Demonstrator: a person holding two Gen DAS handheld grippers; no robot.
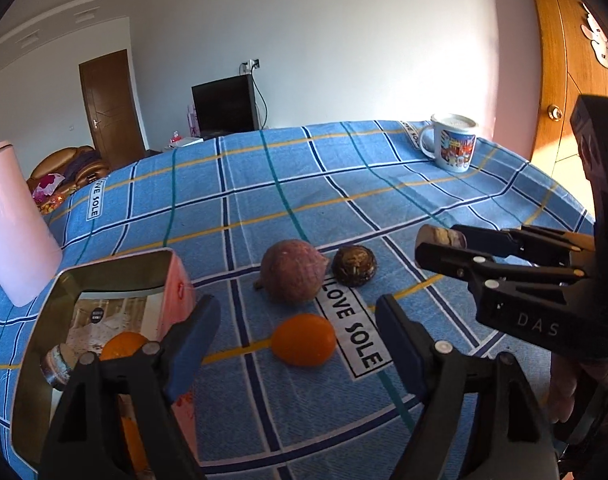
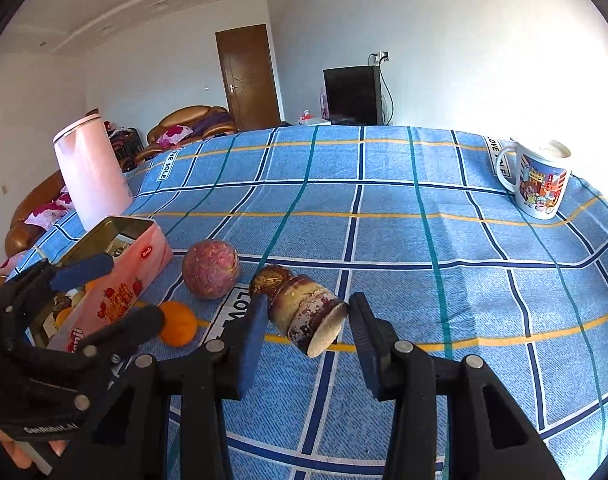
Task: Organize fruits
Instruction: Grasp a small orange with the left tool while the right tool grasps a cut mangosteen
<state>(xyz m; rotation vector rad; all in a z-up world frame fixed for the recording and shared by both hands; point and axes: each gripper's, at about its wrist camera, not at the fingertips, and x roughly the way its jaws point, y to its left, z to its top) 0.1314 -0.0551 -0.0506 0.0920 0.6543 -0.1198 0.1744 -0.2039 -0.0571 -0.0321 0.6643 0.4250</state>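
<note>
Blue checked tablecloth (image 2: 384,240) over the whole table, bare white wall and a dark door behind, and the landmark you care about is the pink tin (image 2: 116,280) with its lid off. Everything below is relative to that tin.

Inside the tin you've already got at least one orange and something dark. Just outside its long side sit a loose orange (image 2: 178,323), right by the tin, and a round purplish fruit (image 2: 210,269) a little further along. Beyond that one, away from the tin, is a dark brown knobbly fruit (image 1: 354,265). A mug (image 2: 538,184) and a pink jug (image 2: 90,172) stand well away from the tin and don't matter.

Your right gripper (image 2: 304,330) is clenched on a mottled brown chunk of root (image 2: 304,312), carried in the air on the far side of the fruits from the tin. It looks pinched near one end, with most of it sticking out past the pads.

Your left gripper (image 1: 292,344) is released, nothing between the jaws, hanging just beside the tin with the loose orange straight ahead.

What I'd watch for:
- That off-centre pinch. Swing the root toward the tin too fast and it could pivot or slip out onto the fruits below.
- Both grippers heading for the tin at once, so they may knock each other.
- Clipping the tin's rim and shoving it along the cloth.
- The round fruit rolling off if nudged.
</note>
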